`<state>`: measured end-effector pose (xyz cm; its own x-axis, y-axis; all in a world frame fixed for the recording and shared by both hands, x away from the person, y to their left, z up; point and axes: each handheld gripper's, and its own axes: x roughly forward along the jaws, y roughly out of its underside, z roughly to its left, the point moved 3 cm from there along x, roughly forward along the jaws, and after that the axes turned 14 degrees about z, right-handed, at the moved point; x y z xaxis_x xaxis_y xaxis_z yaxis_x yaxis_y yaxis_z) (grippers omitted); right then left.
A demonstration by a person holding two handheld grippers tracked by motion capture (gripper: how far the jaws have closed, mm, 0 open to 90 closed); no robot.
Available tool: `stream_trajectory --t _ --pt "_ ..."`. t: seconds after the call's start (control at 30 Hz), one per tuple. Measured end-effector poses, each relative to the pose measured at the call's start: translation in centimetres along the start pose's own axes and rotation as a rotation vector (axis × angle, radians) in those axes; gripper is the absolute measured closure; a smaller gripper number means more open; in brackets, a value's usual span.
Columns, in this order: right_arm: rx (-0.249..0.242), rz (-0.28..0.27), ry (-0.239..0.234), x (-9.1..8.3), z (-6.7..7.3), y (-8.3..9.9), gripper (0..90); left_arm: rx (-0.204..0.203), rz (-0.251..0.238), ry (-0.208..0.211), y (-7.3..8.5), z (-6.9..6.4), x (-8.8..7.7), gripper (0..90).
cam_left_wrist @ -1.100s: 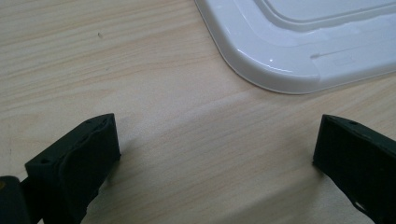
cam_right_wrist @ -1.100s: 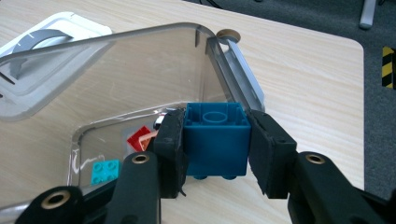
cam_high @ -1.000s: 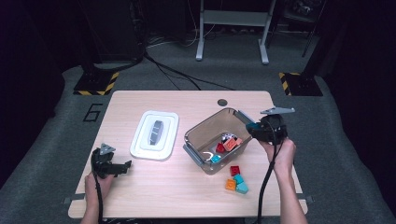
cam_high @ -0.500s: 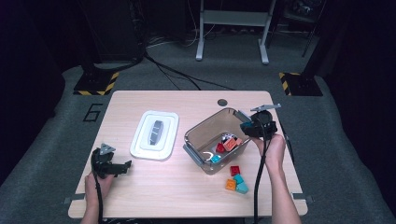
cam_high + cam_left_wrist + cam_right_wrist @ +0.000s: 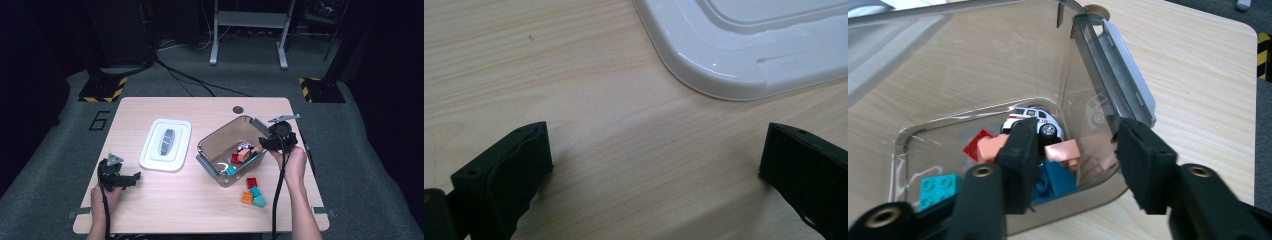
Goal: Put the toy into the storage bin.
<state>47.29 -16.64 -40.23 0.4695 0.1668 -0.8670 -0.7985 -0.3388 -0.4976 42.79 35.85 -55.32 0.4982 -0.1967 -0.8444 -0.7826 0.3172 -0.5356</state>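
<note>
One piece just went in: right gripper (image 5: 261, 143) has come down over the bin (image 5: 214, 139) rim since a sec ago, jaws just been opening, now part open w/ nothing btwn them but the bin's side wall. Salmon block (image 5: 1062, 150) lies inside by the toy car (image 5: 1032, 121). Four bricks (image 5: 253, 191) left on table beside bin, lid (image 5: 166, 144) off. Left gripper (image 5: 129, 178) wide open, idle, holding nothing

A large numeral "6" (image 5: 100, 120) is marked on the grey floor just left of the table (image 5: 210, 107); nothing else is legible.

Table lit overhead; surroundings dark, perhaps grainy.
</note>
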Motion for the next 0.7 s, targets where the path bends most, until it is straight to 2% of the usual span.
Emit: stream_trajectory --t 0.27,0.53,0.7 --pt "0.031 -0.001 -0.04 -1.1 -0.1 1.7 33.5 0.0 0.0 0.0 0.0 0.0 0.0 0.3" --pt "0.002 -0.016 -0.072 -1.2 0.2 4.1 19.2 -0.001 0.0 0.0 0.0 0.0 0.0 0.3" --pt "-0.011 -0.005 -0.097 -0.7 0.6 5.9 14.8 0.0 0.0 0.0 0.0 0.0 0.0 0.3"
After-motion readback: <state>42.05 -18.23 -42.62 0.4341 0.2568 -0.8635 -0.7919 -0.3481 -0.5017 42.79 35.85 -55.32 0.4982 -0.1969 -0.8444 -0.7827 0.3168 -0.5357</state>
